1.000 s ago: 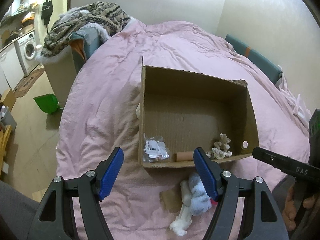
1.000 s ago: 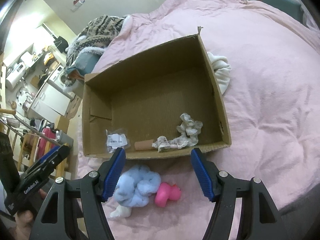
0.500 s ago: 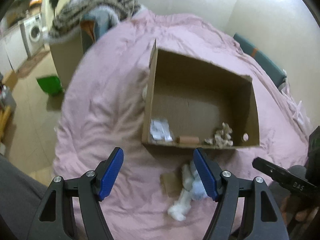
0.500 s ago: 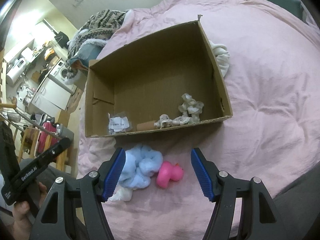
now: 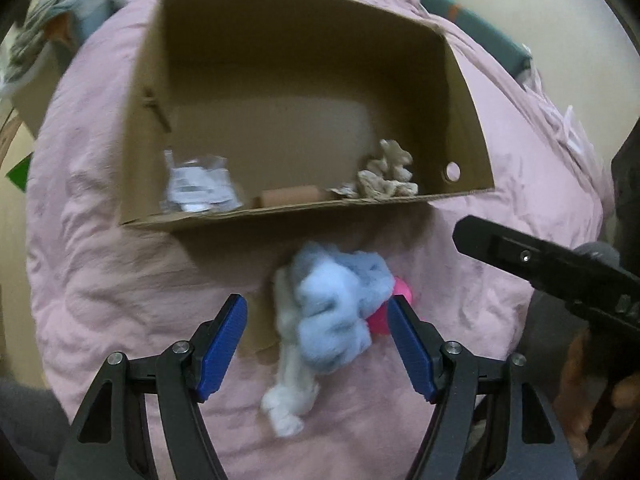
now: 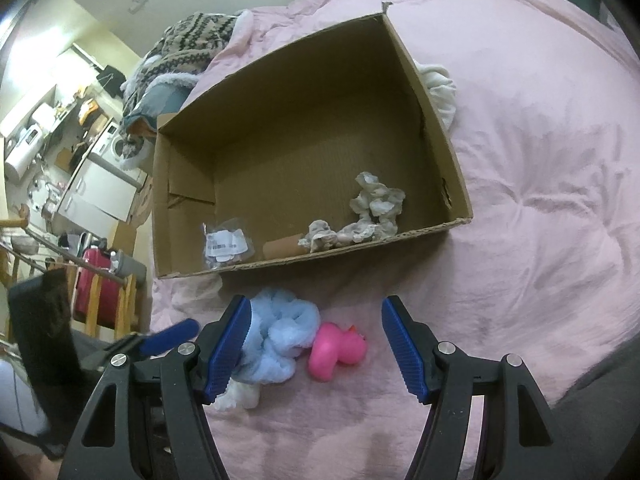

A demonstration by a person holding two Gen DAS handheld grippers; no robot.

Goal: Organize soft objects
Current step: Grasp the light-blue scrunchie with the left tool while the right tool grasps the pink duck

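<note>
A light blue fluffy cloth (image 5: 340, 300) (image 6: 280, 340) lies bunched on the pink bedspread in front of an open cardboard box (image 5: 468, 92) (image 6: 440, 152). A white soft piece (image 5: 288, 384) (image 6: 240, 394) pokes out beneath it, and a pink rubber duck (image 6: 338, 350) (image 5: 390, 306) sits at its right side. My left gripper (image 5: 318, 344) hovers open over the blue cloth, its blue pads either side of it and not touching. My right gripper (image 6: 316, 344) is open above the duck and cloth. Inside the box lie a crumpled beige cloth (image 5: 384, 178) (image 6: 372, 208), a cardboard tube (image 5: 290, 196) and a clear packet (image 5: 196, 184) (image 6: 226, 244).
A flat brown card scrap (image 5: 260, 320) lies by the cloth. White fabric (image 6: 438, 88) sits behind the box's right wall. A patterned blanket pile (image 6: 188, 44) is at the bed's far left; a kitchen area and a red suitcase (image 6: 94, 276) lie beyond the edge.
My left gripper has dropped and tilted down toward the blue cloth, which now sits between its pads. The right gripper has drawn back slightly, so the duck shows fully between its fingers.
</note>
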